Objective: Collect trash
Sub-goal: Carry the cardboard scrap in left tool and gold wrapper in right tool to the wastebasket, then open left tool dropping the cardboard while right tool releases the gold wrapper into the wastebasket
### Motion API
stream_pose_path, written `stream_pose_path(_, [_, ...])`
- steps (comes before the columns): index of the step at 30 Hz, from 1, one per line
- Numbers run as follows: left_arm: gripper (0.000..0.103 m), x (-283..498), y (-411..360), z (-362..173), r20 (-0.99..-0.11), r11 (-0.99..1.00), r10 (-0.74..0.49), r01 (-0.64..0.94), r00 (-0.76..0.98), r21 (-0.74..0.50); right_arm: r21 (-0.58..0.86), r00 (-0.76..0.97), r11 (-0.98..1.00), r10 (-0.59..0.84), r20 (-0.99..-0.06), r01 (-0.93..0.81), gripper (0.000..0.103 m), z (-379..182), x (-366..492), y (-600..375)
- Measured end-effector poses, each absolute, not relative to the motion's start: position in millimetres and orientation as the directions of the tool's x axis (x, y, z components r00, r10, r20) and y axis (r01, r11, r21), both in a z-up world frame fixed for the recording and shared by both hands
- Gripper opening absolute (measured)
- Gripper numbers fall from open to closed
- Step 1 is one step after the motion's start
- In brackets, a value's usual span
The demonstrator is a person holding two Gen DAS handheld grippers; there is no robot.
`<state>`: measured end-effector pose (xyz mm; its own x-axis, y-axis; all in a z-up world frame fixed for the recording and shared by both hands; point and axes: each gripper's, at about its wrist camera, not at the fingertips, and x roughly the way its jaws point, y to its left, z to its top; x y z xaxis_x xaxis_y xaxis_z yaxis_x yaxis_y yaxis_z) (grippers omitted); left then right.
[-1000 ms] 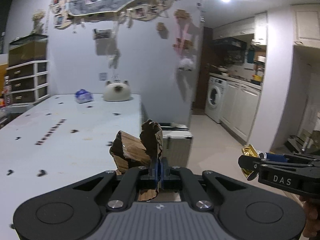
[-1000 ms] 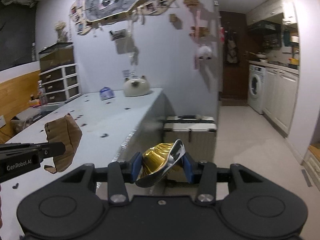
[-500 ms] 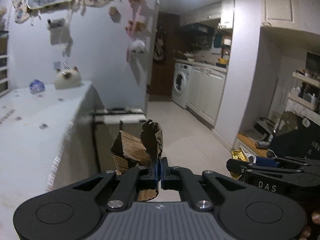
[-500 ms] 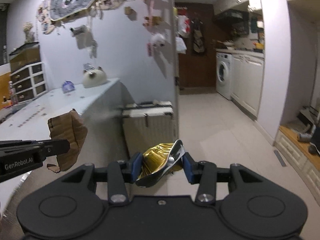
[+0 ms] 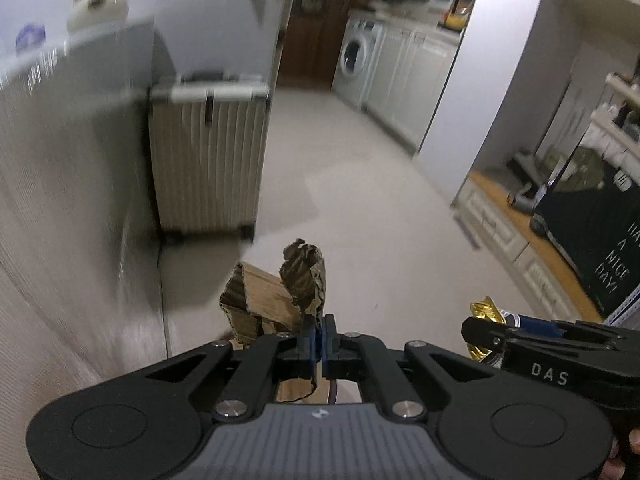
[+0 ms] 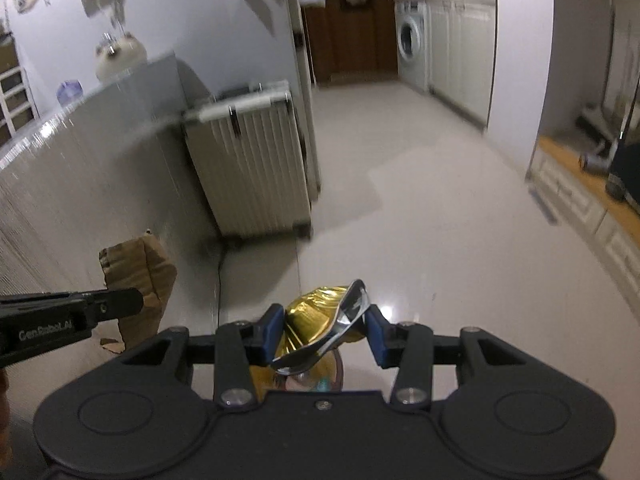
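- Left gripper (image 5: pixel 319 338) is clamped on torn cardboard (image 5: pixel 276 300), held in the air right of the suitcase (image 5: pixel 208 156).
- Right gripper (image 6: pixel 322 334) pinches a crushed gold wrapper (image 6: pixel 316 316), also aloft, right of the suitcase, above the floor (image 6: pixel 440 220).

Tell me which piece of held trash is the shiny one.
The gold foil wrapper in the right gripper; the left gripper pinches dull brown torn cardboard.

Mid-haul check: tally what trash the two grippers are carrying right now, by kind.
Torn cardboard piece, in the left gripper: 1
Crushed gold foil wrapper, in the right gripper: 1
Total: 2
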<state>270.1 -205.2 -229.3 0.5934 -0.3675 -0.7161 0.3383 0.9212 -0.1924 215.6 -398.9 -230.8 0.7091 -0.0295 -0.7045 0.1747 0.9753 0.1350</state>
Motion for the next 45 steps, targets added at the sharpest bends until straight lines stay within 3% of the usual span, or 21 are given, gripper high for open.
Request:
stream_pose_path(8, [0.002, 318.5, -198.8, -316.3, -0.809, 0.927, -0.354, 0.292, 0.469, -0.237, 0.204, 0.6, 0.96, 0.048, -0.798, 0.194, 0.045, -312.5, 256.1, -396.4])
stream_pose_path(21, [0.004, 397.3, -195.0, -423.8, -0.86, 0.917, -0.396, 0.193, 0.322, -0.35, 0.279, 0.46, 0.932, 0.146, -0.876, 0.234, 0.045, -411.2, 329.9, -391.1])
stream_pose_path(23, [0.025, 405.7, -191.9, -434.5, -0.872, 0.924, -0.38, 0.169, 0.309, -0.343, 0.293, 0.449, 0.924, 0.159, -0.879, 0.247, 0.046, -419.8, 338.7, -392.5])
stream_pose_path(25, [0.034, 408.8, -186.1, -442.9, -0.885, 0.935, -0.354, 0.147, 0.302, -0.324, 0.31, 0.439, 0.915, 0.174, -0.882, 0.258, 0.047, -427.0, 345.8, -394.1])
stream_pose_path(27, [0.037, 408.3, -180.2, -450.6, -0.9, 0.944, -0.328, 0.13, 0.289, -0.302, 0.313, 0.426, 0.91, 0.178, -0.887, 0.272, 0.047, -433.4, 350.8, -394.4])
stream_pose_path(30, [0.044, 407.7, -176.0, -457.0, -0.925, 0.962, -0.268, 0.124, 0.269, -0.243, 0.304, 0.394, 0.915, 0.184, -0.9, 0.267, 0.058, -442.1, 353.9, -392.2])
stream_pose_path(35, [0.072, 403.0, -171.4, -453.9, -0.944, 0.979, -0.189, 0.122, 0.269, -0.161, 0.259, 0.36, 0.935, 0.161, -0.919, 0.243, 0.065, -447.2, 351.0, -389.2])
stream_pose_path(40, [0.09, 394.6, -166.5, -438.5, -0.947, 0.986, -0.137, 0.129, 0.291, -0.103, 0.251, 0.372, 0.937, 0.148, -0.916, 0.245, 0.07, -436.4, 339.3, -394.7])
stream_pose_path(45, [0.099, 383.1, -161.7, -422.6, -0.944, 0.988, -0.12, 0.133, 0.307, -0.082, 0.229, 0.392, 0.948, 0.129, -0.911, 0.219, 0.076, -421.4, 328.3, -391.7])
